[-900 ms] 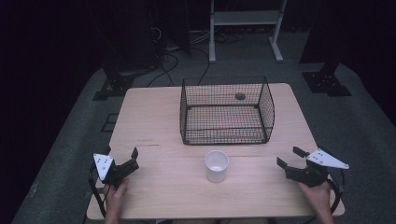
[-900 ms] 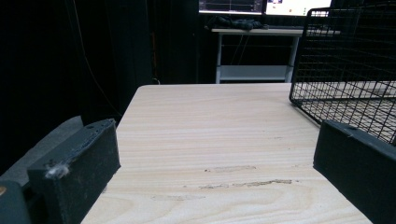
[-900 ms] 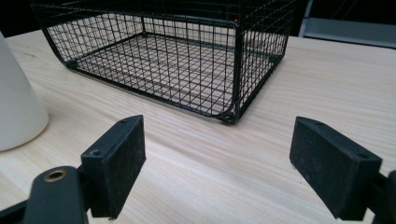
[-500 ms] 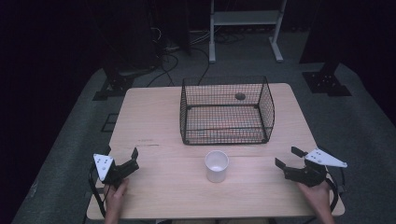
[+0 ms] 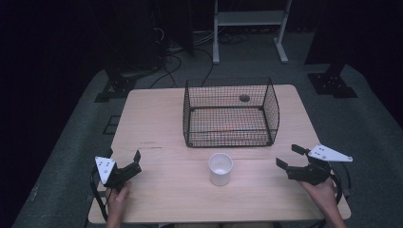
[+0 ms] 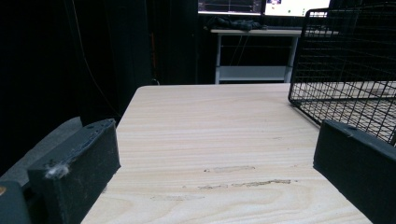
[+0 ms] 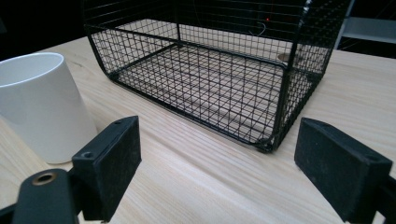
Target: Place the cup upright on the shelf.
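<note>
Both jaws gape empty; right gripper point(image 5: 291, 157) has edged closer to the cup point(image 5: 220, 168), left gripper point(image 5: 124, 161) unmoved.

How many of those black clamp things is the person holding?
2: the left gripper hovers over the table's near-left corner, the right gripper near its right edge; both open, a white cup between them.

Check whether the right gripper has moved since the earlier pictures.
Yes, slightly. In the high view the right gripper has crept left, toward the white cup, and a touch nearer the wire basket, judged against the table's right edge.
</note>
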Demonstrator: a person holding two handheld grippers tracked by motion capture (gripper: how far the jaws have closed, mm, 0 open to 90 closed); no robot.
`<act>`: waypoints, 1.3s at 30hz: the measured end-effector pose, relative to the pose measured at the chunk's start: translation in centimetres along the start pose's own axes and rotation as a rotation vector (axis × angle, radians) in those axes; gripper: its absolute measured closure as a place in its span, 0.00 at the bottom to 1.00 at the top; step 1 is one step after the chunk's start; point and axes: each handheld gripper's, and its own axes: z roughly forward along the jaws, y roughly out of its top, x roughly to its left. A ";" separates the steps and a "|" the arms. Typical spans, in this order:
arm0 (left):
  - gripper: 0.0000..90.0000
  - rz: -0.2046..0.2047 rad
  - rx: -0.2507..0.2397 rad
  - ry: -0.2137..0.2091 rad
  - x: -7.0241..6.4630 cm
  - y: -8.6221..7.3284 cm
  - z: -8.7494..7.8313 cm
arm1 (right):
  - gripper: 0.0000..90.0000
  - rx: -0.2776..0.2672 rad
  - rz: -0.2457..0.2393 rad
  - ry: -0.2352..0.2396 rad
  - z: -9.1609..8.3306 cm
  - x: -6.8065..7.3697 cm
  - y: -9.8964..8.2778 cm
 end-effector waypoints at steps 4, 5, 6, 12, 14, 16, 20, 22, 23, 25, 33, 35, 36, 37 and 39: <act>0.00 0.000 0.000 -0.001 0.0 0.0 0.0 | 0.15 0.006 -0.011 0.014 0.3 0.3 0.4; 0.00 -0.001 -0.001 -0.002 0.0 0.0 0.0 | 0.15 0.002 -0.012 0.024 0.5 0.4 0.6; 0.00 0.000 0.000 -0.002 0.0 0.0 0.0 | 0.15 0.002 -0.015 0.035 0.7 0.6 0.7; 0.00 -0.003 -0.001 -0.002 0.0 0.0 0.0 | 0.15 0.008 -0.027 0.058 1.1 1.2 1.1; 0.00 -0.003 -0.001 -0.002 0.0 0.0 0.0 | 0.15 0.008 -0.034 0.068 1.2 1.5 1.4; 0.00 -0.003 -0.001 -0.002 0.0 0.0 0.0 | 0.15 0.007 -0.039 0.082 1.3 1.8 1.8; 0.00 -0.004 -0.001 -0.003 0.1 0.0 0.0 | 0.15 0.004 -0.050 0.116 1.6 2.6 2.3; 0.00 -0.005 -0.001 -0.003 0.1 0.0 0.0 | 0.15 0.009 -0.060 0.133 1.9 3.0 2.5; 0.00 -0.006 -0.001 -0.003 0.1 0.0 0.0 | 0.15 0.010 -0.062 0.142 2.0 3.2 2.6; 0.00 -0.007 -0.001 -0.003 0.1 0.0 0.0 | 0.15 0.015 -0.076 0.161 2.3 3.8 2.8; 0.00 -0.006 -0.002 -0.003 0.1 0.0 0.0 | 0.15 0.026 -0.090 0.244 3.4 5.6 3.0; 0.00 -0.007 -0.001 -0.003 0.1 0.0 0.0 | 0.15 0.032 -0.096 0.261 3.7 6.0 3.1; 0.00 -0.008 -0.002 -0.003 0.1 0.0 0.0 | 0.15 0.032 -0.096 0.261 3.7 6.0 3.1; 0.00 -0.008 -0.001 -0.003 0.1 0.0 0.0 | 0.15 0.033 -0.096 0.269 3.8 6.1 3.1; 0.00 -0.009 -0.001 -0.003 0.1 0.0 0.0 | 0.14 0.045 -0.105 0.291 4.2 6.7 3.0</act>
